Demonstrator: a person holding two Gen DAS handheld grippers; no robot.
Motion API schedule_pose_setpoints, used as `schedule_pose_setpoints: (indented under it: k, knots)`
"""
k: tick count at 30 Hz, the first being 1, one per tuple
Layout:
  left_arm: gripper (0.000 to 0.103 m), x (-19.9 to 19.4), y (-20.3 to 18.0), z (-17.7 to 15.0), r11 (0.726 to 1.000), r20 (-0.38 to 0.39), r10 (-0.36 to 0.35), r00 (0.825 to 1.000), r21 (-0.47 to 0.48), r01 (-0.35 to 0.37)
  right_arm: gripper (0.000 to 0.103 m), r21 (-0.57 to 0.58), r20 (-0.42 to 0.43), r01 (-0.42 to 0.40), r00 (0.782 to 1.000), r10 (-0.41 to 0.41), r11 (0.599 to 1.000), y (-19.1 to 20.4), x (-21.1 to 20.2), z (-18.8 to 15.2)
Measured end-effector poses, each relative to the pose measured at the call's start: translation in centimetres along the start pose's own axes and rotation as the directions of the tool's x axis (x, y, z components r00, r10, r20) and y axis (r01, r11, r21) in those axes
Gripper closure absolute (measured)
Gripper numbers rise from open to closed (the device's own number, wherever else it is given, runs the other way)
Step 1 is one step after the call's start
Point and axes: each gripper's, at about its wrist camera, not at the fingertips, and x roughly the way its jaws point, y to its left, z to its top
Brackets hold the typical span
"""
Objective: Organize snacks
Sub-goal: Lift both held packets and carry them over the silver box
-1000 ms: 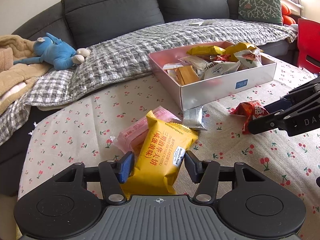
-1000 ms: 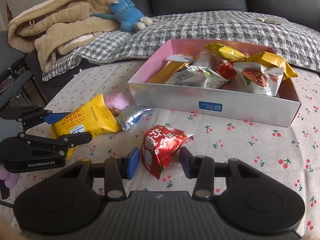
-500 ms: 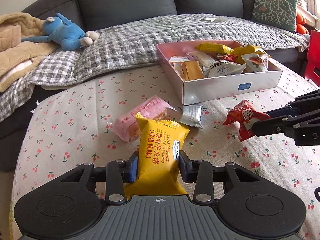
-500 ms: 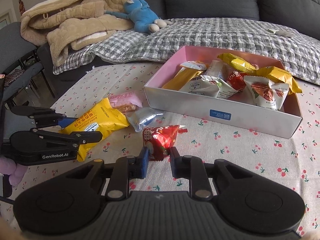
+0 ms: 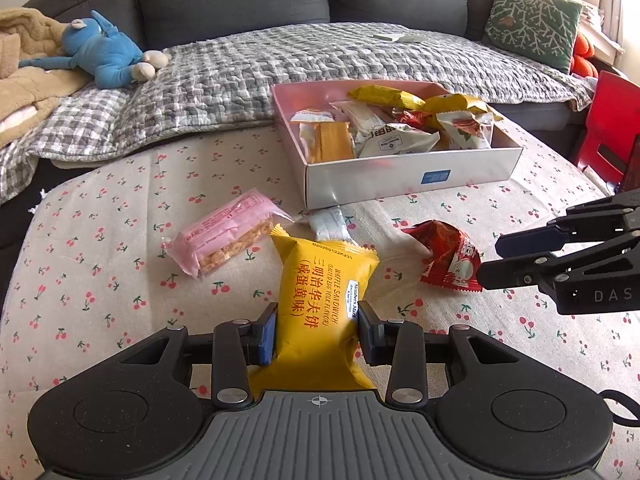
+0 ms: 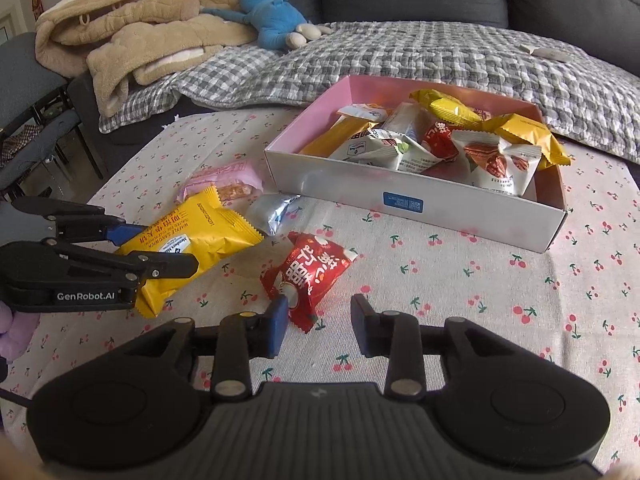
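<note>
My left gripper (image 5: 317, 330) is shut on a yellow waffle sandwich packet (image 5: 320, 304), also seen in the right wrist view (image 6: 192, 240). My right gripper (image 6: 318, 322) is open; a red snack packet (image 6: 310, 276) lies on the tablecloth just ahead of its fingers, its near corner between the tips. The red packet also shows in the left wrist view (image 5: 448, 258). A white box with a pink inside (image 6: 400, 192) holds several snack packets at the back right. A pink bar packet (image 5: 224, 234) and a small silver packet (image 6: 270, 210) lie near the box.
A cherry-print cloth (image 5: 100, 220) covers the table. Behind it is a dark sofa with a grey checked blanket (image 5: 280, 56), a blue plush toy (image 5: 100, 56) and beige clothing (image 6: 132, 40). A red chair (image 5: 612, 120) stands at the right, a dark chair (image 6: 28, 92) at the left.
My left gripper closed on the yellow packet and holds it. My right gripper closed on the red packet, then opened again; the red packet lies on the cloth.
</note>
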Motion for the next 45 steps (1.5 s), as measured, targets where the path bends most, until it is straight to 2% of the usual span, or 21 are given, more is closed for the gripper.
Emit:
schedule_pose_setpoints:
  k: [4,10,12,15,17,19,26,31,39,45]
  knots:
    - [0.066,0.1,0.3,-0.2,1.000,-0.021,0.013,1.000,-0.016,-0.013,0.050,-0.024,0.042,-0.011,0.999,0.012,1.000,1.0,0.2,0.3]
    - [0.066,0.3,0.6,-0.3,0.999,-0.041,0.017,0.999,-0.036,-0.019,0.050,0.083,0.052,-0.036,0.998,0.031,0.996,0.0,2.0,0.9]
    - [0.066,0.3,0.4,-0.3,0.999,-0.040,0.019,0.999,-0.028,-0.020,0.051,0.096,0.046,-0.020,0.999,0.016,0.995,-0.3,2.4,0.9]
    - [0.066,0.3,0.3,-0.3,0.999,-0.038,0.019,0.999,-0.026,-0.020,0.059,0.111,0.038,-0.010,0.999,0.006,0.994,-0.8,2.5,0.5]
    - [0.066,0.3,0.3,-0.3,0.999,-0.039,0.017,0.999,-0.031,-0.018,0.071,0.116,0.026,-0.010,1.000,0.007,0.993,-1.0,2.5,0.3]
    - [0.066,0.3,0.2,-0.3,0.999,-0.039,0.014,0.999,-0.032,-0.015,0.072,0.111,0.027,-0.014,1.000,0.011,0.994,-1.0,2.2,0.1]
    - [0.066,-0.3,0.0,-0.1,0.998,-0.044,-0.014,0.999,-0.065,0.011,0.073,0.074,0.049,-0.031,0.998,0.027,0.997,-0.3,0.2,0.6]
    - [0.066,-1.1,-0.4,0.3,0.995,-0.023,-0.051,0.998,-0.084,0.049,0.073,0.032,0.072,-0.007,0.997,0.005,0.999,-0.1,-1.1,0.5]
    - [0.066,-1.2,-2.4,1.1,0.994,-0.019,-0.095,0.995,-0.057,0.094,0.073,0.071,0.098,-0.025,0.995,0.018,0.997,-0.4,-2.6,0.9]
    - [0.066,-1.4,-2.5,1.4,0.996,0.003,-0.070,0.998,-0.056,0.070,0.073,0.074,0.113,0.009,0.993,-0.018,0.997,-0.7,-3.0,1.4]
